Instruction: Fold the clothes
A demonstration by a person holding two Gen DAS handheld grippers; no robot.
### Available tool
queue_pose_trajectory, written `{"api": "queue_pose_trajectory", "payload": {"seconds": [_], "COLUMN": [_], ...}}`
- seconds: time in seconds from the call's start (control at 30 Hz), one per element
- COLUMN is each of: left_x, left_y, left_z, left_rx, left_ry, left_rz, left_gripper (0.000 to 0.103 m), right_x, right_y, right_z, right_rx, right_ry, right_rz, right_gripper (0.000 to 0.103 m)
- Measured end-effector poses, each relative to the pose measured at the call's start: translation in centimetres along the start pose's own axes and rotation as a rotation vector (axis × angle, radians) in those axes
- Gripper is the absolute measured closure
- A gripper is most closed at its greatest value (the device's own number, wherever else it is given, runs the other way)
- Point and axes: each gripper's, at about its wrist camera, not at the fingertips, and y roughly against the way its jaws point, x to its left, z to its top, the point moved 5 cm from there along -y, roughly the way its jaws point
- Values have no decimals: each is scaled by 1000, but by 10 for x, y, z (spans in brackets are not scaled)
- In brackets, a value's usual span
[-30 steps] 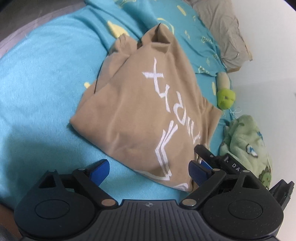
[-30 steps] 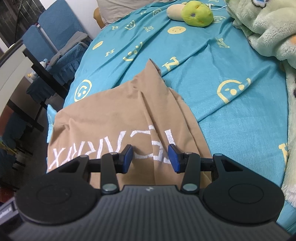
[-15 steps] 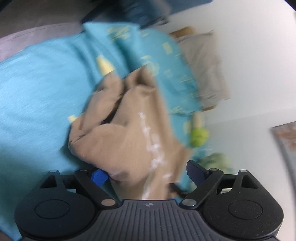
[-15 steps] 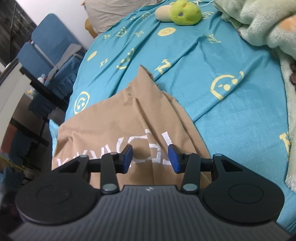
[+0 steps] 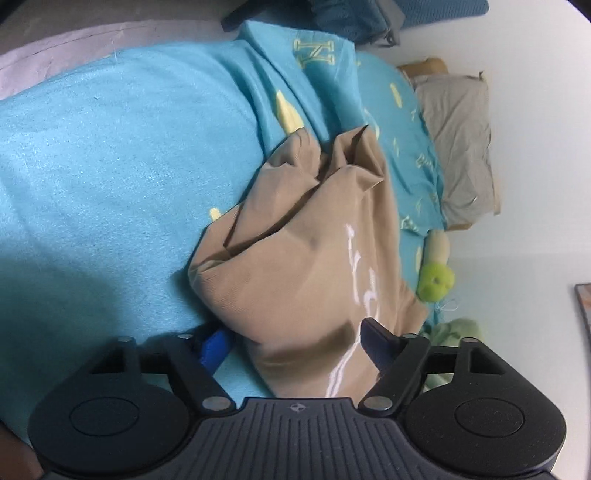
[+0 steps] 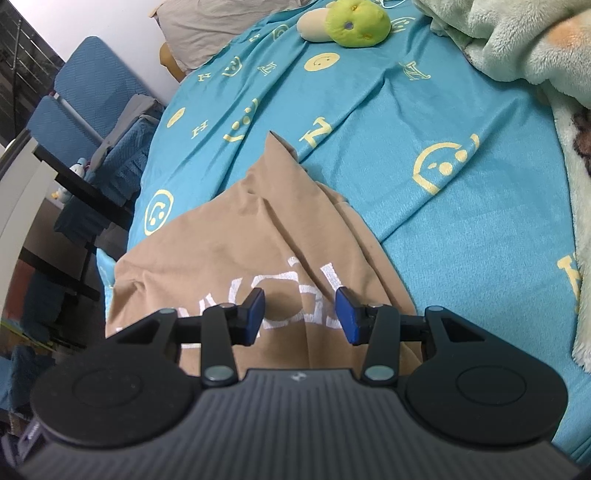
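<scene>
A tan T-shirt (image 5: pixel 306 266) with white lettering lies partly folded on the blue bedspread (image 5: pixel 110 166). In the left wrist view my left gripper (image 5: pixel 293 343) is open, its fingers on either side of the shirt's near edge, with cloth bunched between them. In the right wrist view the shirt (image 6: pixel 229 240) lies flat under my right gripper (image 6: pixel 300 314), which is open just above the lettering, with nothing between its pads.
A green plush toy (image 6: pixel 351 22) and a beige pillow (image 6: pixel 207 22) lie at the bed's far end. A pale green fleece blanket (image 6: pixel 517 44) is heaped at the right. Blue chairs (image 6: pixel 85 107) stand beside the bed at the left.
My left gripper has swung left and moved in over the shirt's near edge, so cloth now sits between its fingers. The right gripper has barely moved.
</scene>
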Motion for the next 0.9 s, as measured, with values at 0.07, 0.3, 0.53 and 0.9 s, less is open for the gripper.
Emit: {"api": "queue_pose_trajectory", "payload": {"seconds": [0.07,0.3,0.53,0.9], "left_x": [-4,-19,-28,-16], "left_y": [-4,2,28,44], "left_z": [2,6,3,4], "left_rx": [-25,-112,-151,-148], "left_ry": [-10,-77,-106,-61], "left_rz": [3,-42,-140,-149], "left_gripper": [23,69,78,78], "right_x": [0,1,16,6], "right_y": [1,26,54,-19], "right_z": [0,5,-13,-60], "right_rx": [-2,-74,21,287], "right_ry": [-4,-49,-253,-603], "right_rz": [1,61,451,535], "right_gripper": [58,55,8,10]}}
